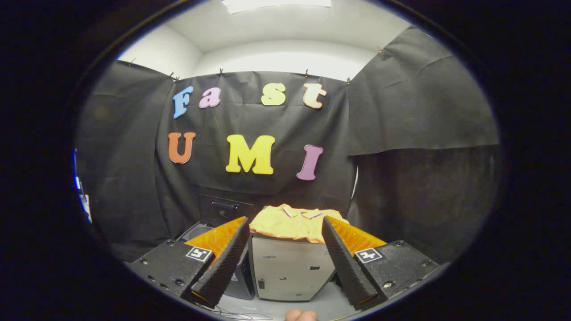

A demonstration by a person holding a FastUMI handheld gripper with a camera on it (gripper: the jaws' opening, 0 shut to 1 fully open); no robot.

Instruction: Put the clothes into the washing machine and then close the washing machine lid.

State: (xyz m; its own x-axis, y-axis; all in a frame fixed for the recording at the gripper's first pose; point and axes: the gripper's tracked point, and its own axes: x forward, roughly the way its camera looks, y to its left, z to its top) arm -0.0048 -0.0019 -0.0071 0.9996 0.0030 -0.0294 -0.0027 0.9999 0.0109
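A yellow-orange cloth garment (292, 224), a folded shirt with a small collar edged in a darker trim, lies draped over the top of a pale grey box-shaped cabinet (290, 272), its front hem hanging a little over the cabinet's upper edge. The fabric is soft and lightly rumpled, with the collar on the far side, toward the black cloth wall (401, 133) behind. The gripper (285, 263) stands wide open with nothing in its hold; its two fingers splay apart, and the garment and cabinet sit between and beyond them, well clear of both tips. To the left of the cabinet, partly hidden behind the left finger, stands a dark grey washing machine (209, 214) with a raised lid or back panel and a round opening just visible beside the finger. The cabinet's front bears a few small dark stickers too small to read. Each finger base carries a square black-and-white marker tag (199, 253). A fingertip of a person's hand (301, 315) shows just below the cabinet, between the fingers.
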